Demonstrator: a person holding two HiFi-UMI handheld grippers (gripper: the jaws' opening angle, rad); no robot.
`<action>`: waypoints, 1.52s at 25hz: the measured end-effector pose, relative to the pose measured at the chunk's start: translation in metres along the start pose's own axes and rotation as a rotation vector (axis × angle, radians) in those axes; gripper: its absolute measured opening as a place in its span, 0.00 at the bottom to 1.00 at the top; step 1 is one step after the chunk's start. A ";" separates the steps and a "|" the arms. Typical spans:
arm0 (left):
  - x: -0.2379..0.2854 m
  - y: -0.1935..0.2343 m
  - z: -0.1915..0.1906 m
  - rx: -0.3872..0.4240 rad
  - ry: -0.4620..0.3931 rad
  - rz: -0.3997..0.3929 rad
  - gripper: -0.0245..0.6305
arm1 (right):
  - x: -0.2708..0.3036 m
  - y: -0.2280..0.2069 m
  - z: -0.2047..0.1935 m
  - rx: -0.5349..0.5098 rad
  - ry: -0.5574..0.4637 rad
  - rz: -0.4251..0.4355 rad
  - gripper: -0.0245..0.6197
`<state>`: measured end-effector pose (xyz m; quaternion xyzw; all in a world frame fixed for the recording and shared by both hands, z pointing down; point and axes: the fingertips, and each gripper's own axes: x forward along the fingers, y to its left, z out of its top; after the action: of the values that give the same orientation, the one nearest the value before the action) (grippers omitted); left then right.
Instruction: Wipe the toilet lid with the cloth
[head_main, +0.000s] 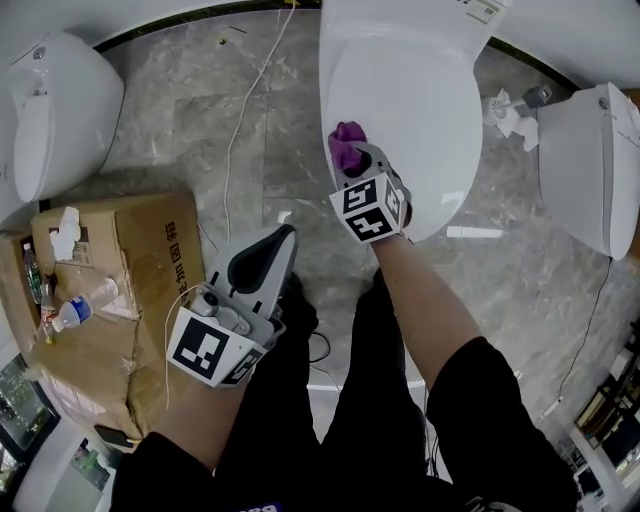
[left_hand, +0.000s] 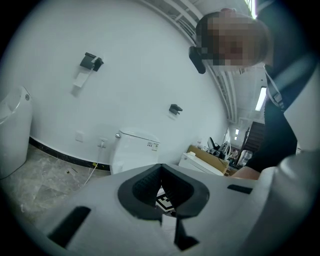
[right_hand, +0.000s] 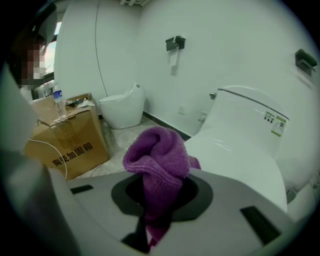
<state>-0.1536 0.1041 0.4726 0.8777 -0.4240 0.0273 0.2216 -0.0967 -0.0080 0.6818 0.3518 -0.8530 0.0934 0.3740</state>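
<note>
Stands over a white toilet, looking steeply down. Grips a purple cloth (right_hand: 159, 152) in the right tool (head_main: 356, 163), jaws closed on its bunched middle, free folds bulging out past the tips. Holds the cloth at the left edge of the closed toilet lid (head_main: 425, 110), right against the white plastic; cannot tell from any view whether pressing or only touching. Reaches the right arm forward, black sleeve pushed up above the forearm.

Holds the left tool (head_main: 281, 238) low and back from the toilet, above the grey marble floor (head_main: 170, 160), jaws shut tight together with nothing between them. Points it roughly toward the toilet, well apart from the lid and the cloth.

Has a cardboard box (head_main: 130, 340) on the floor at the left, with plastic bottles (head_main: 78, 310) on top. Has two more white toilets nearby, one at the far left (head_main: 60, 110) and one at the far right (head_main: 585, 170). Has a thin white cable (head_main: 240, 130) trailing across the floor between the box and the toilet.
</note>
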 end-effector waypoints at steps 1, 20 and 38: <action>-0.005 0.001 -0.002 -0.004 -0.001 -0.001 0.06 | 0.000 0.007 0.000 0.002 0.002 0.003 0.13; 0.038 -0.096 -0.038 0.035 0.024 -0.126 0.06 | -0.116 -0.109 -0.138 0.198 -0.047 -0.217 0.13; 0.056 -0.046 -0.149 0.007 0.172 -0.035 0.07 | -0.119 0.015 -0.119 0.062 -0.097 -0.025 0.13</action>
<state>-0.0619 0.1500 0.6030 0.8802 -0.3877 0.1003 0.2546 0.0178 0.1162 0.6830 0.3781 -0.8623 0.0981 0.3224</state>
